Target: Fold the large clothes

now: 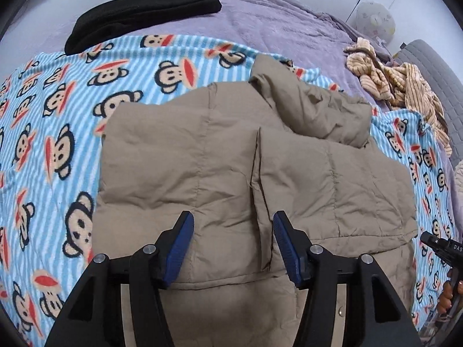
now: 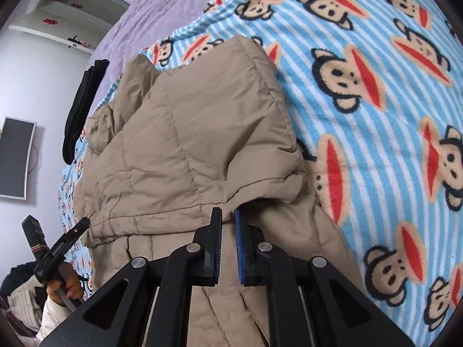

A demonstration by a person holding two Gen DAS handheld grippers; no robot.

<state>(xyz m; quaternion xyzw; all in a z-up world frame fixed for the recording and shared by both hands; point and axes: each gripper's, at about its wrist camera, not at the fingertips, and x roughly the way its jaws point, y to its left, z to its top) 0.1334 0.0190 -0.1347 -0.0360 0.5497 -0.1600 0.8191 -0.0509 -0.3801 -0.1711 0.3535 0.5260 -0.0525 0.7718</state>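
A beige quilted jacket (image 1: 202, 159) lies folded on a monkey-print blanket (image 1: 58, 115), both sleeves laid over its middle and the collar at the far end. My left gripper (image 1: 233, 222) hovers open over the jacket's near part, with nothing between its blue pads. In the right wrist view, my right gripper (image 2: 228, 214) has its jaws nearly together at the edge of a folded layer of the jacket (image 2: 188, 144), and that edge sits pinched between them. The left gripper (image 2: 84, 222) shows there at the lower left, held by a hand. The right gripper (image 1: 425, 238) peeks in at the right edge.
A black folded garment (image 1: 144, 8) lies at the blanket's far left. A tan striped garment (image 1: 399, 81) is heaped at the far right on the purple bedspread (image 1: 275, 23). Beyond the bed are a wall with a dark screen (image 2: 14, 156) and shelves.
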